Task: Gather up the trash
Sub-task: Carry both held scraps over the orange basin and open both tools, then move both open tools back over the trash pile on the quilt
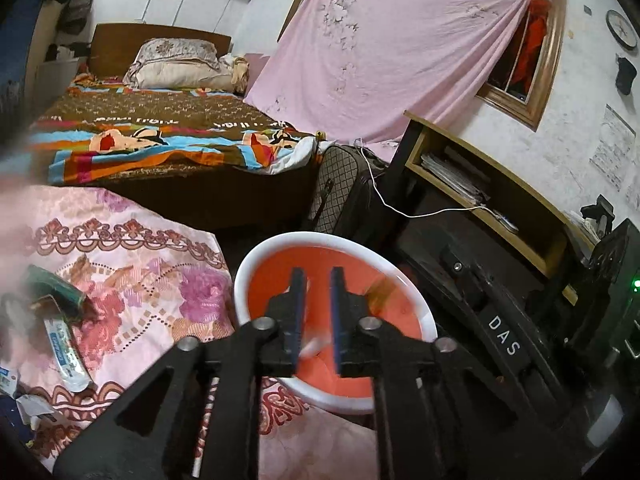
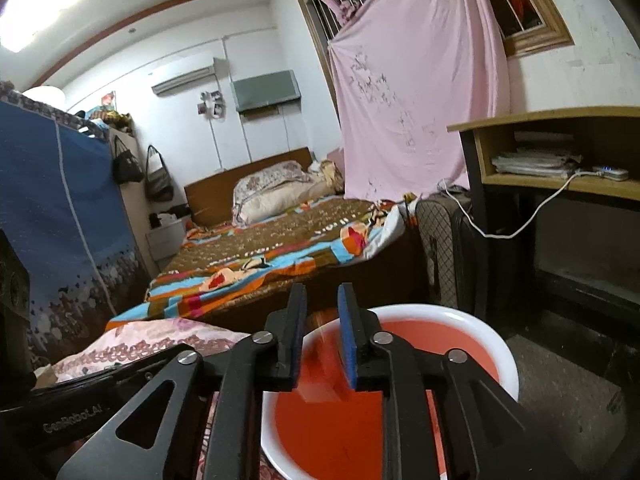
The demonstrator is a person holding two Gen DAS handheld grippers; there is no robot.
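Observation:
A round basin point(image 1: 256, 264) with a white rim and red inside stands at the edge of a pink floral cloth point(image 1: 140, 264). My left gripper point(image 1: 318, 276) hovers over it, jaws slightly apart, with a blurred white and orange piece point(image 1: 316, 346) low between them. An orange blurred scrap point(image 1: 380, 294) is over the basin to its right. My right gripper point(image 2: 322, 294) is above the same basin point(image 2: 496, 344), jaws slightly apart, a blurred reddish piece point(image 2: 324, 360) between them. Wrappers point(image 1: 68, 344) lie on the cloth at left.
A bed point(image 1: 168, 136) with a patterned blanket is behind the basin. A quilted suitcase point(image 1: 340, 184) and a wooden desk point(image 1: 480, 184) with papers and a white cable stand to the right. A pink sheet point(image 1: 380, 48) hangs over the window. A blue wardrobe point(image 2: 52, 208) is at left.

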